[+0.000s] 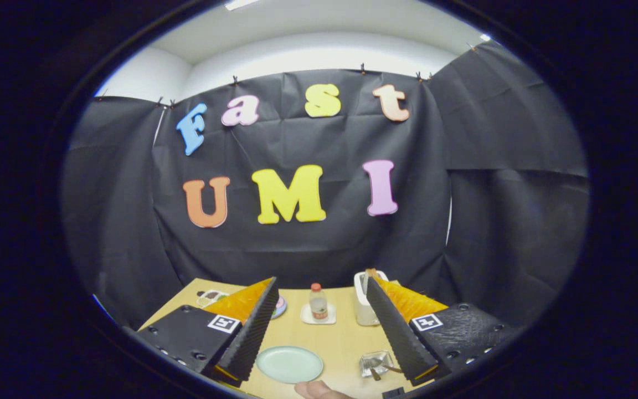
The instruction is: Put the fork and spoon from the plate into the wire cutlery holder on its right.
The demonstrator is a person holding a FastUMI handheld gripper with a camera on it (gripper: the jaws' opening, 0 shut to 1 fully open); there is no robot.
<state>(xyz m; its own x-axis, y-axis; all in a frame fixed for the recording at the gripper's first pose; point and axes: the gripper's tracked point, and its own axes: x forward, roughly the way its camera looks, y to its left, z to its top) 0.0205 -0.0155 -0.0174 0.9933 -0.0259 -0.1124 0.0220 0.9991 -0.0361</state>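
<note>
Fingers [252, 327] of gripper [319, 327] spread wide over wooden table [341, 338], gripping nothing — pale green plate [289, 364] between them, wire cutlery holder [375, 363] beside the right finger with utensil handles inside; bottle [318, 302] and white container [364, 302] beyond.

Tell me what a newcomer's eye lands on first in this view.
The gripper with fingers spread wide over the wooden table, nothing between them. Between the fingertips lies the pale green plate, looking bare, and by the right finger the wire cutlery holder holds utensils. Beyond stand a small bottle and a white container.
</note>
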